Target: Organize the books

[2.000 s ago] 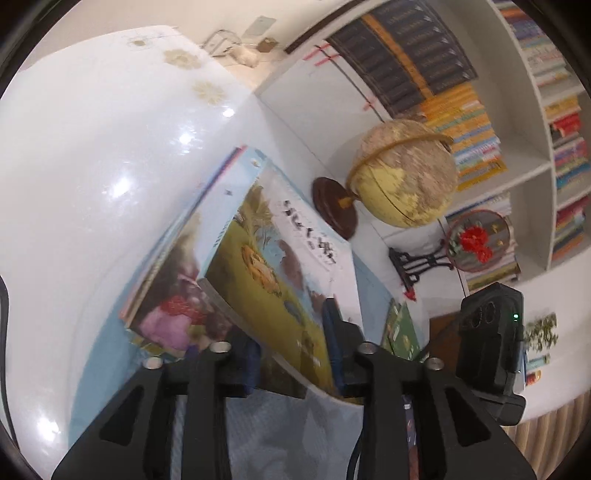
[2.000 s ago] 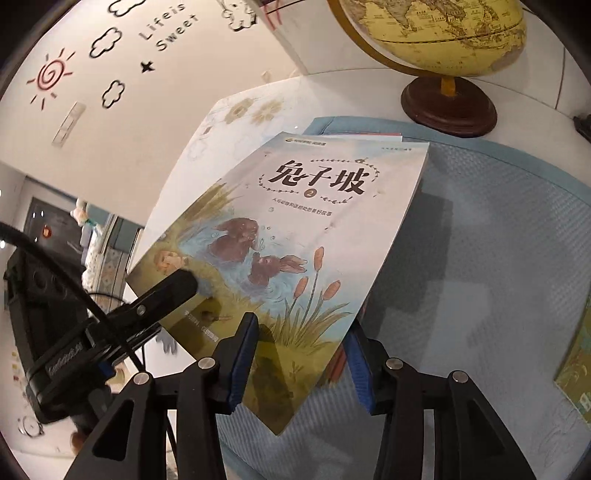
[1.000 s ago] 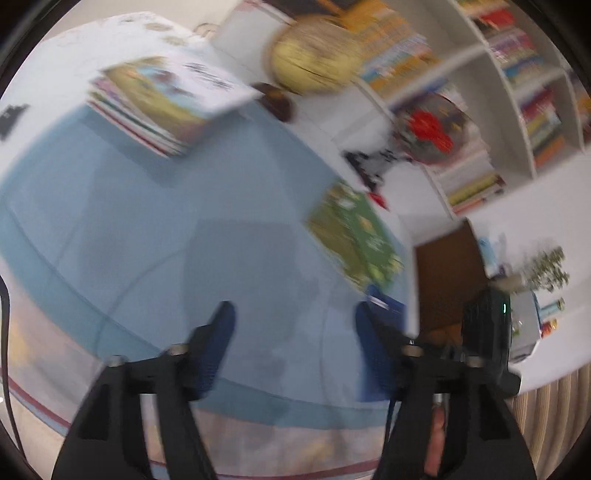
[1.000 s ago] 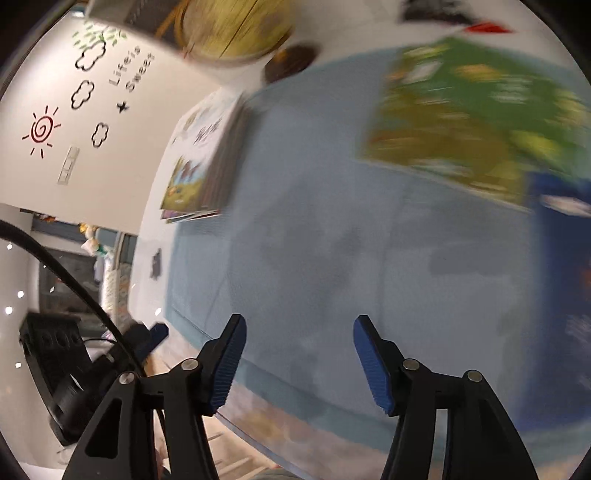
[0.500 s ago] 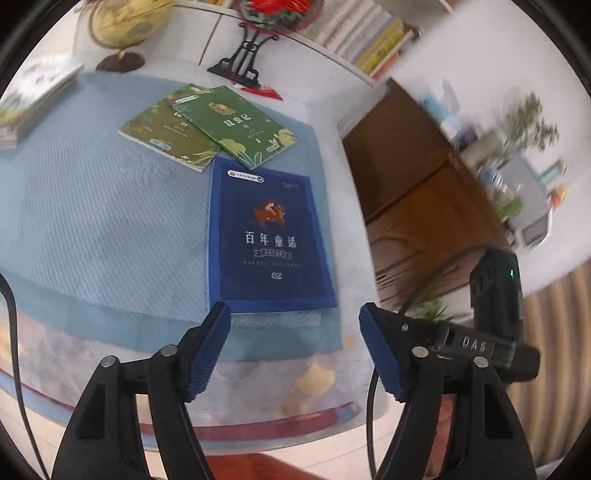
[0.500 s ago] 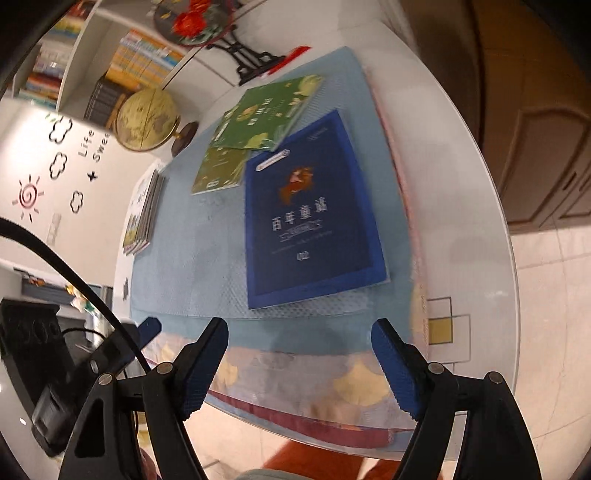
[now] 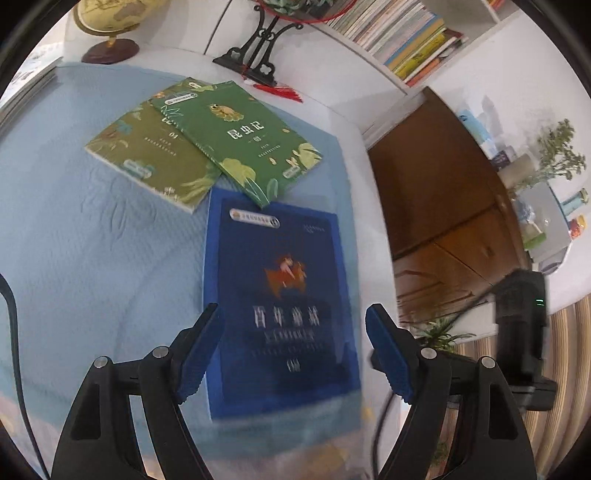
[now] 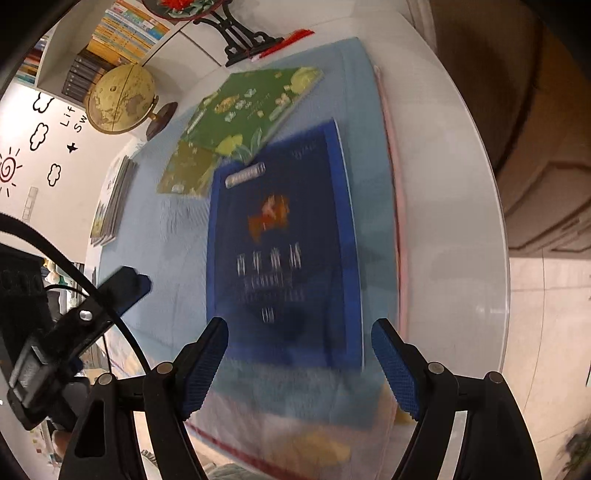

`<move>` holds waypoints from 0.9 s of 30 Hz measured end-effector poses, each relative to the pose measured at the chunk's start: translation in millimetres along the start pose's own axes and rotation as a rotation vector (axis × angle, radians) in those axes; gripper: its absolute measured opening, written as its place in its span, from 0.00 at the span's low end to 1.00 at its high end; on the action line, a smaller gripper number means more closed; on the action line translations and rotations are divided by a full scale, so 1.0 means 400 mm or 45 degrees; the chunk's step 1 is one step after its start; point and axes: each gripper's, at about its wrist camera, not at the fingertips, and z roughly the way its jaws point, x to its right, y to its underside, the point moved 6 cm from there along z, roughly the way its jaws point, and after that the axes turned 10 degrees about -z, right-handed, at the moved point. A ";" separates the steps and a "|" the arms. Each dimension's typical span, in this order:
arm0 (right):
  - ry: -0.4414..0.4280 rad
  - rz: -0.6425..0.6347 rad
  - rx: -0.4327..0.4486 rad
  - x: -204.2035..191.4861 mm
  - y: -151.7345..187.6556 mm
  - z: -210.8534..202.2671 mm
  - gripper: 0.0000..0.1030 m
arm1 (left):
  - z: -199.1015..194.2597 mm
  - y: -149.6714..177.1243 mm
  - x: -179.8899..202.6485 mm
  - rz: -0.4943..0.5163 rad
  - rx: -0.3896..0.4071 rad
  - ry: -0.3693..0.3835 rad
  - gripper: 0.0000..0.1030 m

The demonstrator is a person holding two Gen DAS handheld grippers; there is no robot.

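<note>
A round white table [image 7: 354,147] with a light blue quilted cloth [image 7: 92,229] stands before white bookshelves [image 7: 399,33]. At the far left lies the finished pile of picture books [image 8: 114,201], which both tongs held two seconds ago. Next come two green paperback books [image 7: 236,136], overlapping, then the dark blue book [image 7: 280,295] near the table edge. The left gripper [image 7: 291,350] is empty and its jaws are opening; the right gripper [image 8: 299,365] is wide and empty. Both now face the blue book, probably the next one to collect.
</note>
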 end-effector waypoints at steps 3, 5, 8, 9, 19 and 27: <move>0.027 -0.030 0.021 0.011 -0.026 0.002 0.76 | 0.034 -0.037 -0.009 -0.023 -0.015 -0.017 0.75; 0.041 -0.016 -0.006 0.029 -0.026 0.016 0.76 | 0.046 -0.047 -0.013 -0.055 -0.021 -0.024 0.75; -0.005 0.026 -0.056 0.061 -0.028 0.031 0.76 | 0.064 -0.047 -0.012 -0.092 -0.032 -0.033 0.75; -0.011 0.013 -0.046 0.073 -0.037 0.028 0.76 | 0.073 -0.045 -0.013 -0.102 -0.036 -0.050 0.75; -0.101 -0.200 -0.102 0.140 -0.108 0.011 0.76 | 0.071 0.047 0.051 -0.256 0.110 -0.185 0.75; -0.178 -0.314 -0.168 0.195 -0.095 0.004 0.76 | 0.083 0.144 0.089 -0.360 0.153 -0.291 0.75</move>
